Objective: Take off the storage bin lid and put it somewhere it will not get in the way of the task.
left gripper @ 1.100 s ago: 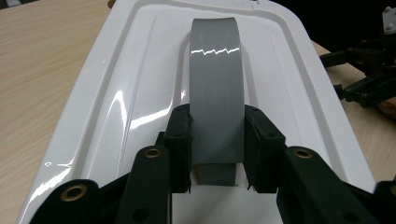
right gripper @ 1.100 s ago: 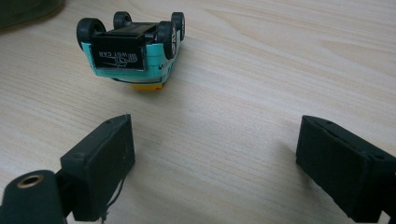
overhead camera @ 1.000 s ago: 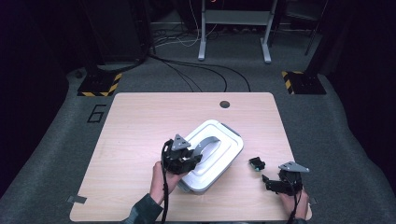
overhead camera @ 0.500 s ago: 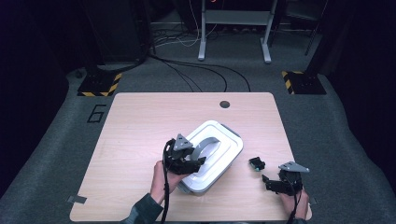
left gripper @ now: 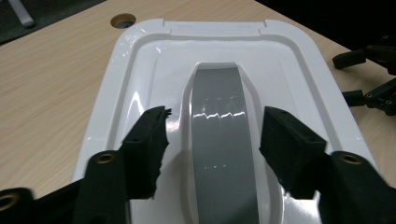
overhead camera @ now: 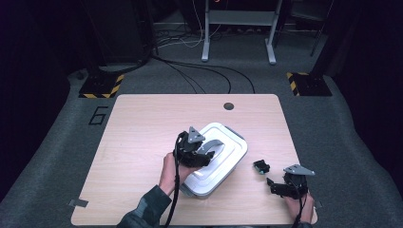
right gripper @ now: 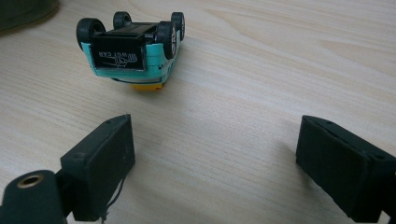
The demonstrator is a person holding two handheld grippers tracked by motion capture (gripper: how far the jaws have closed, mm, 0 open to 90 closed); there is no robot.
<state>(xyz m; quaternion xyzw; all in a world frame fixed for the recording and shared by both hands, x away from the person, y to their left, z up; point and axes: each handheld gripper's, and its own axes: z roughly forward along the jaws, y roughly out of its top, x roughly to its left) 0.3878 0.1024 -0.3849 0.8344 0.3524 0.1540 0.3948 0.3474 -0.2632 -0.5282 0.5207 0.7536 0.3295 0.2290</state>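
White box [overhead camera: 215,159] sits mid-counter [overhead camera: 138,128], lid on, grey handle [left gripper: 219,130] lying flat in its recess. My left gripper [overhead camera: 199,153] is over the lid; its jaws have just been opening and now straddle the handle, pads clear of it. Lid not lifted yet, I'd say. Right gripper [overhead camera: 280,186] rests near the counter edge, jaws apart, nothing between them. Upside-down toy car [right gripper: 133,49] just ahead, untouched.
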